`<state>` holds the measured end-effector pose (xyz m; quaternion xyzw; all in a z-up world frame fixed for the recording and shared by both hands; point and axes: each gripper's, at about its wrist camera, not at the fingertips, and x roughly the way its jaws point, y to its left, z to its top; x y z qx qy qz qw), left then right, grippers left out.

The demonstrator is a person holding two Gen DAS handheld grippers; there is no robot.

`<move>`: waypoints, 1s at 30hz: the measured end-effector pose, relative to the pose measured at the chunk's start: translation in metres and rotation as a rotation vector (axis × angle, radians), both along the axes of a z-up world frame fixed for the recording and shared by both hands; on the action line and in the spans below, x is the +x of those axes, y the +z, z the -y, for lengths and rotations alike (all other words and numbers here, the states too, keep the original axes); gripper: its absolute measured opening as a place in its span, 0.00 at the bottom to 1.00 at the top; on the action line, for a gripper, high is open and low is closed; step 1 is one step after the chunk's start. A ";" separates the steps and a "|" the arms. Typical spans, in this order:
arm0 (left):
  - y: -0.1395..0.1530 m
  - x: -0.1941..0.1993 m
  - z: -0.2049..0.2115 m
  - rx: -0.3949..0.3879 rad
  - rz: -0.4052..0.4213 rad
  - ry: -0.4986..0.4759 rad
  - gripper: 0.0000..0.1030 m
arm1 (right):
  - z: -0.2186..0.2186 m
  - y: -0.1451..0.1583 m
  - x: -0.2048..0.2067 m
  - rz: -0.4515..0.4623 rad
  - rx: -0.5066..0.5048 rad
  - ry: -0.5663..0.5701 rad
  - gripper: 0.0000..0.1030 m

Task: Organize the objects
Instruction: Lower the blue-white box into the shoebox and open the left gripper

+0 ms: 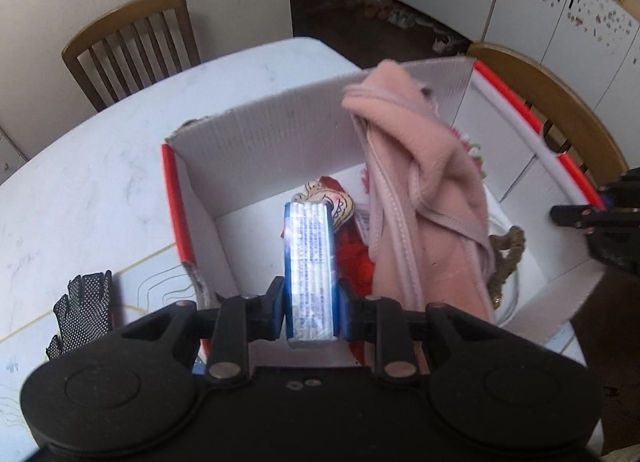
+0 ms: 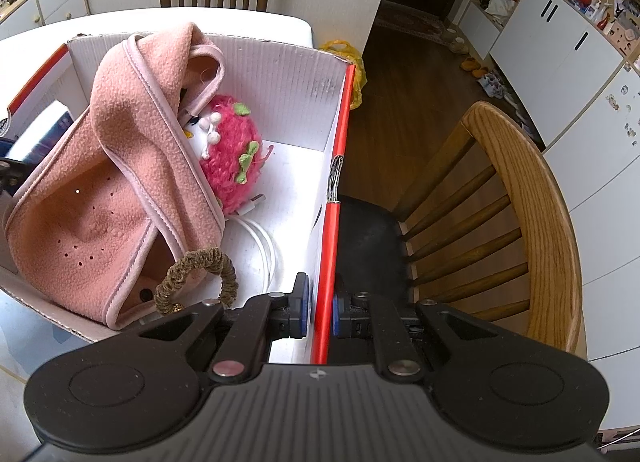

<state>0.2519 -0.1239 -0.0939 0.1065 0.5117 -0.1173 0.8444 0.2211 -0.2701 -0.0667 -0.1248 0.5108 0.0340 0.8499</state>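
Now the left gripper (image 1: 310,302), clamped on the blue-and-white packet (image 1: 309,262), holds it above the box (image 1: 256,142); lower it onto bare floor left of the pink fleece (image 1: 420,190). Right gripper (image 2: 320,312) pinches the box's red-edged wall.

Between the black left gripper (image 1: 310,302) pads sits a blue-edged packet (image 1: 309,270) with a white face of fine print. Ahead of it, the cardboard box (image 1: 256,134) is white inside with red edges. A pale pink fleece cloth (image 2: 120,182) drapes beside a hot-pink fuzzy ball (image 2: 232,150) dotted green. Left of the left gripper lies a black dotted glove (image 1: 82,310) on the white marbled bench (image 1: 100,166).
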 end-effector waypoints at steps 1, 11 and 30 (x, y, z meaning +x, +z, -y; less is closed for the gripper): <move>-0.003 0.002 0.002 0.009 -0.007 -0.001 0.23 | 0.000 0.000 0.000 0.000 0.002 0.000 0.11; -0.019 0.009 0.016 0.079 -0.062 -0.022 0.23 | -0.002 0.001 -0.001 -0.001 0.013 0.000 0.11; -0.014 0.010 0.013 0.043 -0.081 -0.029 0.33 | -0.004 0.000 -0.002 0.001 0.019 -0.003 0.11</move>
